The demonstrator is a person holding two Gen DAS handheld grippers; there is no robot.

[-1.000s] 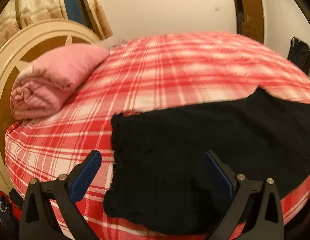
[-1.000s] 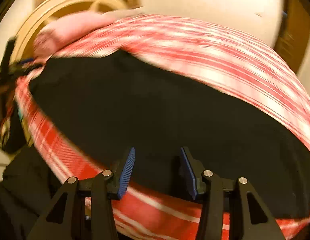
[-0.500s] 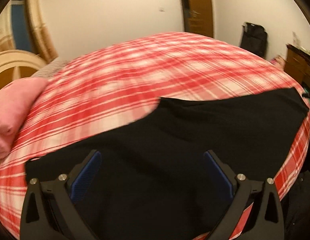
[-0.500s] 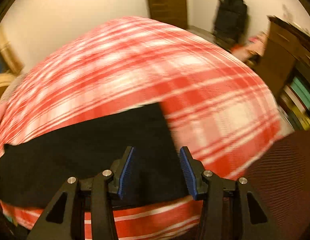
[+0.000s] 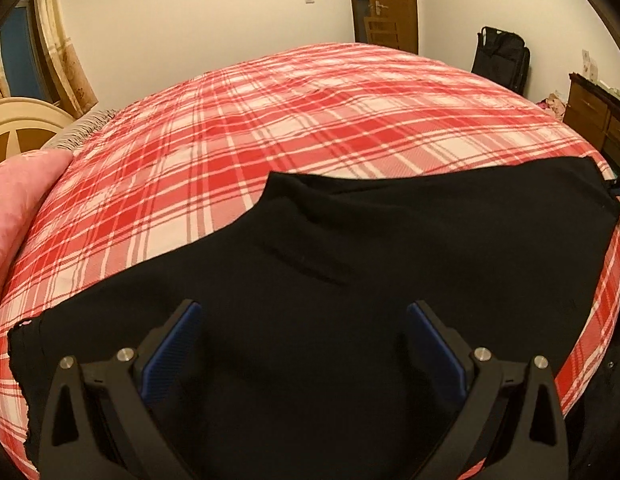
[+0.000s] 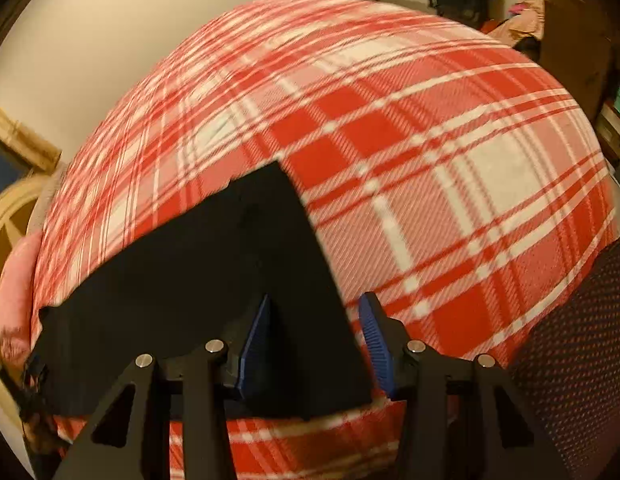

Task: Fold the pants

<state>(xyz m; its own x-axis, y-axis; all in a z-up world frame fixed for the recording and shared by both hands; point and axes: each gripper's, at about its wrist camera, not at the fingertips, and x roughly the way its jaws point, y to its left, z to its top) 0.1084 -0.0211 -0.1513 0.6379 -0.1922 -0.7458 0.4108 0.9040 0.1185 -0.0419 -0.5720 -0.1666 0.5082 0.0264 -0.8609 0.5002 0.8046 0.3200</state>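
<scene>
Black pants (image 5: 390, 240) lie flat and stretched sideways along the near edge of a bed with a red plaid sheet (image 5: 310, 120). My left gripper (image 5: 302, 312) hangs open and wide above their middle, with nothing between its pads. In the right wrist view the pants (image 6: 190, 264) end in a straight edge that runs between the fingers of my right gripper (image 6: 316, 300). That gripper stands partly open above the cloth, left pad over black fabric and right pad over the plaid sheet (image 6: 430, 160). Neither pad presses on the pants.
A pink folded quilt (image 5: 14, 208) and a cream headboard (image 5: 18, 120) are at the bed's left end. A door (image 5: 386, 4), a black bag (image 5: 500, 60) and a wooden dresser (image 5: 598, 120) stand beyond the bed. A dark mesh surface (image 6: 582, 340) is at the lower right.
Both grippers have swept to the right along the pants. The left went from their left end to the middle. The right went from the middle to the right end and rolled.
</scene>
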